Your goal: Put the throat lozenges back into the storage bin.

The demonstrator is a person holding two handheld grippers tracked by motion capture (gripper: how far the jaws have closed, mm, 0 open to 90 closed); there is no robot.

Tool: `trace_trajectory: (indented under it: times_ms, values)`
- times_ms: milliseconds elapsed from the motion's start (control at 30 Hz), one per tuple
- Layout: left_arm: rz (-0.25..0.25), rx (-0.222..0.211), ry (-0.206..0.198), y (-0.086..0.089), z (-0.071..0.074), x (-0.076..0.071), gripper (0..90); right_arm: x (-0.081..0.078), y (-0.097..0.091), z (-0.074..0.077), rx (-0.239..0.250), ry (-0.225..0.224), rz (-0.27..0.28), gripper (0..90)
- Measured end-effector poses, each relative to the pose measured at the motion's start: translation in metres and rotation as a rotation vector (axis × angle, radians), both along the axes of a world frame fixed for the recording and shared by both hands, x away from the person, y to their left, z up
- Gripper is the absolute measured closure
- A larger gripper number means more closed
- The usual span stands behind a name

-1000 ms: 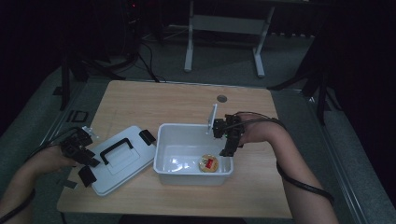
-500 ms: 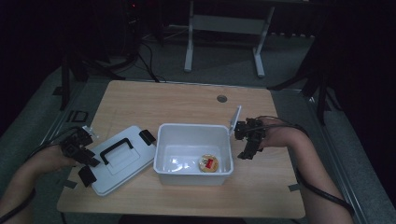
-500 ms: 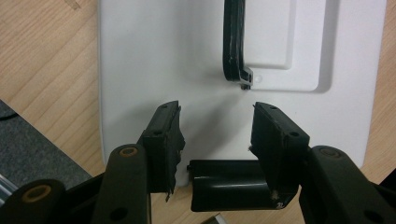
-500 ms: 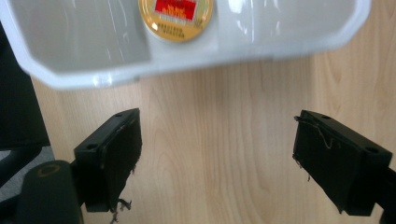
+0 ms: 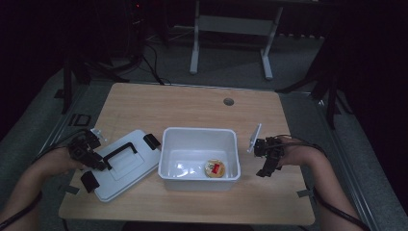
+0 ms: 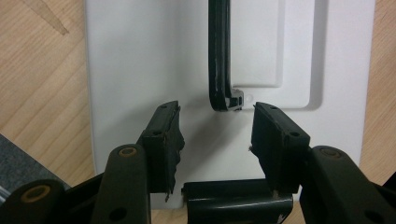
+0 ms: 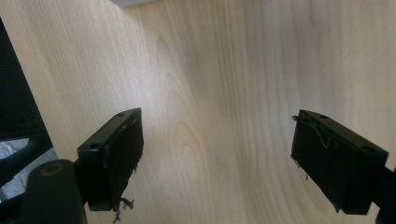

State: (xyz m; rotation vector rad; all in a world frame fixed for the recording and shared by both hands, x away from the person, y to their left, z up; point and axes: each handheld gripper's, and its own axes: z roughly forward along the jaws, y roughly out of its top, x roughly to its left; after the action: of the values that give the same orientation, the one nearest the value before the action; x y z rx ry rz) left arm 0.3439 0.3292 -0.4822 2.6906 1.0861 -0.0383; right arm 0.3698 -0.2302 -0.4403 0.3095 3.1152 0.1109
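High view: right gripper (image 5: 267,160), jaws wide and empty, has swung off the bin (image 5: 199,178); left gripper (image 5: 88,153) half-open over the lid (image 5: 126,166).

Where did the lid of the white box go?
In the high view the lid lies flat on the table's left side, beside the white box, under the left hand-held gripper.

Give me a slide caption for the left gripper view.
Open left tool poised over white lid by its black handle.
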Motion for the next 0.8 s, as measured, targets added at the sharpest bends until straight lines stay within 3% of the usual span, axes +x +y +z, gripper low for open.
trace_trajectory:
  times_ms: [300, 500, 700, 800]
  values:
    - [-0.044, 0.033, 0.041, -0.012, 0.003, 0.005, 54.4, -0.005, -0.011, -0.017, 0.013, 0.032, -0.022, 16.4]
    - [-0.078, 0.064, 0.094, -0.023, -0.003, 0.008, 60.1, -0.008, -0.019, -0.029, 0.015, 0.051, -0.04, 16.4]
    - [-0.089, 0.161, 0.116, -0.032, -0.008, 0.013, 66.4, -0.009, -0.026, -0.033, 0.013, 0.054, -0.056, 16.5]
    - [-0.08, 0.178, 0.123, -0.034, -0.01, 0.015, 70.3, -0.009, -0.027, -0.034, 0.012, 0.055, -0.059, 16.5]
